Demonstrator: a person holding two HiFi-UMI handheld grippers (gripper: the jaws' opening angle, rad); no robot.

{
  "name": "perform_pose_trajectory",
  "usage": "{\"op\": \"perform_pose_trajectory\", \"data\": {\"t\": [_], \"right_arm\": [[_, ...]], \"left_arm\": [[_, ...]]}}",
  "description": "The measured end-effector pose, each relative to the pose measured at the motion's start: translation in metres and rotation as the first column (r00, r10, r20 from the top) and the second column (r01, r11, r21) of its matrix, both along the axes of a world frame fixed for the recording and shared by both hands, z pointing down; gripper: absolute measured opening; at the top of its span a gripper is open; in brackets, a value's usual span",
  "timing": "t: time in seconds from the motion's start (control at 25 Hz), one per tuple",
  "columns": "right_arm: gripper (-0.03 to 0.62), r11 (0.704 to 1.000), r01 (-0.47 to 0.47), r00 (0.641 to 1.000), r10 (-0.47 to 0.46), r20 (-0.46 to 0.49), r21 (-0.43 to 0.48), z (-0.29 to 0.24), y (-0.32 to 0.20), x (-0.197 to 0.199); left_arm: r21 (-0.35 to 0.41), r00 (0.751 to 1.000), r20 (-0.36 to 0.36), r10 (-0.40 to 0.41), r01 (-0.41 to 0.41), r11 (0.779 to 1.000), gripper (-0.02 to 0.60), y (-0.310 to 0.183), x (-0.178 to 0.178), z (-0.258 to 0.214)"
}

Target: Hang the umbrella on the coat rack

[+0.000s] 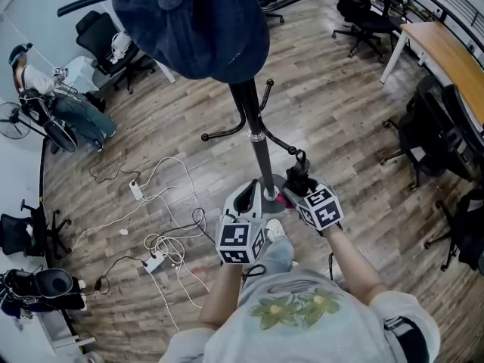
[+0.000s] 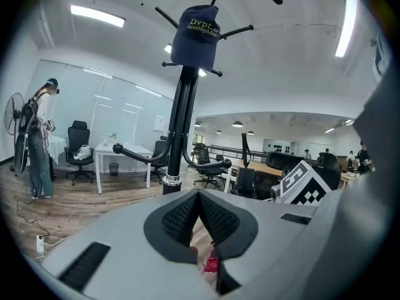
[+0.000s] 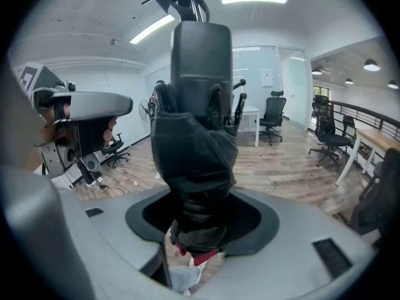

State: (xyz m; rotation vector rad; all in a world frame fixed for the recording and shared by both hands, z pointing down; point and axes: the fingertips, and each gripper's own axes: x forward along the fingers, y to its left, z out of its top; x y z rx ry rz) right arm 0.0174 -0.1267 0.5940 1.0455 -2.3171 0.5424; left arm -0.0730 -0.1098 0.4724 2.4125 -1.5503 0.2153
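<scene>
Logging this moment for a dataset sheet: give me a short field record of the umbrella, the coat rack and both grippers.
umbrella: black, folded, held between the jaws of the right gripper
right gripper: shut on the umbrella
left gripper: shut, nothing in it
coat rack: black pole just ahead of both grippers
lower hooks: bare
cap: dark blue, on top of the coat rack
task status: umbrella not yet hung
</scene>
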Motion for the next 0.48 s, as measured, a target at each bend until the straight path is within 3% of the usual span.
{"op": "perform_pose_trajectory", "data": {"t": [0.48], "right_arm": [[0.224, 0.999, 0.021, 0.999, -0.023, -0.048, -0.05, 0.027, -0.011, 0.0]], "left_arm": [[-0.03, 1.0, 0.006, -0.002, 0.003, 1.0, 0.002, -0.01, -0.002, 0.012]]}}
